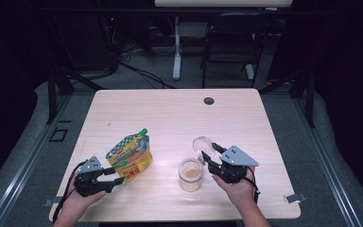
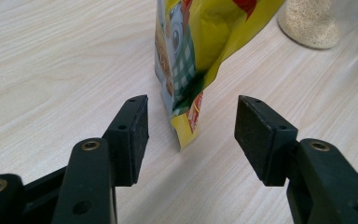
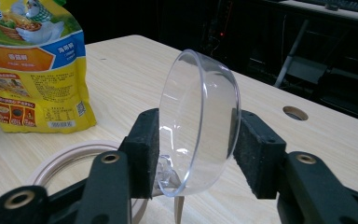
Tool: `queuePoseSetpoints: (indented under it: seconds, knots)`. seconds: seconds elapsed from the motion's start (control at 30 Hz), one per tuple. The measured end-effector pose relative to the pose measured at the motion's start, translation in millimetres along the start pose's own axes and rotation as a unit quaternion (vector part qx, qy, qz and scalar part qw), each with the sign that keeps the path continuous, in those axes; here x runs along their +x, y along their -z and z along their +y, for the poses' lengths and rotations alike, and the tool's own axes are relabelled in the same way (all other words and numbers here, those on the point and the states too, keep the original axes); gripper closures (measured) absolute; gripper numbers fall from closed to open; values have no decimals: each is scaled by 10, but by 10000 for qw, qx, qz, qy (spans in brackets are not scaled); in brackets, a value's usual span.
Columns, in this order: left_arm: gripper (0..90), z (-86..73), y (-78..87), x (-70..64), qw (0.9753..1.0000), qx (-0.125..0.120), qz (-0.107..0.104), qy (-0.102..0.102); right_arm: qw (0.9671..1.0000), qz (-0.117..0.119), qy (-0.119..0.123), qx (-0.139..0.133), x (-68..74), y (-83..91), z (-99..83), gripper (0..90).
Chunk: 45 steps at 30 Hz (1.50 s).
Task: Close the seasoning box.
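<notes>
Clear lid point(image 3: 200, 126) in right hand-held gripper point(image 3: 193, 149)

I see my left black two-jaw gripper point(image 1: 116, 176) carrying a small grey three-cornered plate on top, with a thin black cable trailing back from it toward the near edge of the pale wooden table point(image 1: 170, 109). My right black two-jaw gripper point(image 1: 207, 158) carries a larger grey plate dotted with dark screw holes. Up close, each jaw arm is matte black with brass-coloured rivets, ending in a rectangular dark foam-like pad point(image 2: 137, 135). Both forearms are bare, no sleeves showing.
</notes>
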<state>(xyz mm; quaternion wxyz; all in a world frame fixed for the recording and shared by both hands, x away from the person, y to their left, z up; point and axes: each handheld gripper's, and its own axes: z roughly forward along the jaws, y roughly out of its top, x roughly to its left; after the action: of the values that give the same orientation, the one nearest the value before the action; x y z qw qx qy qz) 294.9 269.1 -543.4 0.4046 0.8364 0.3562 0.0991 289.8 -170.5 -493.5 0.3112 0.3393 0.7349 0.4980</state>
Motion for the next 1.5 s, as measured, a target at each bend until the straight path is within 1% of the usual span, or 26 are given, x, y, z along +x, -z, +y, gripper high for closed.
queuePoseSetpoints:
  seconds: [0.1, 0.2, 0.27, 0.4, 0.5, 0.63, 0.77, 0.9, 0.97, 1.17, 1.37, 1.5]
  knots:
    - [450, 3, 6, 4, 10000, -4, -1, 3, 10000, -10, 70, 17, 18, 5, 11, 541]
    - [450, 2, 12, 15, 10000, 7, 10, 1, 9999, -28, 163, 1, 44, 13, 23, 582]
    - [450, -2, 10, 18, 10000, -25, 14, 39, 9998, -51, 185, -7, 47, 16, 26, 608]
    - [450, -6, 19, 22, 10000, -15, 18, 34, 9998, -46, 195, -7, 47, 26, 34, 649]
    - [450, -9, 28, 25, 10000, -16, 36, 29, 9997, 8, 223, -20, 61, 33, 45, 665]
    - [450, -18, 38, 27, 10000, -20, 33, 59, 9995, 60, 311, -16, 94, 33, 56, 669]
    - [450, -22, 47, 33, 10000, -18, 47, 42, 9991, 107, 420, -5, 139, 35, 60, 670]
    - [450, -21, 45, 36, 10000, -28, 46, 44, 9989, 139, 451, -15, 167, 34, 58, 670]
    - [450, -22, 43, 37, 10000, -16, 48, 29, 9984, 149, 552, 31, 191, 41, 57, 675]
    - [451, -23, 53, 36, 10000, -28, 47, 32, 9982, 184, 579, 23, 219, 41, 54, 672]
    - [451, -25, 83, 45, 9999, -84, 62, 65, 9978, 230, 617, 34, 253, 52, 45, 650]
    - [451, -22, 98, 55, 9999, -115, 106, 69, 9968, 262, 752, 59, 308, 63, 39, 623]
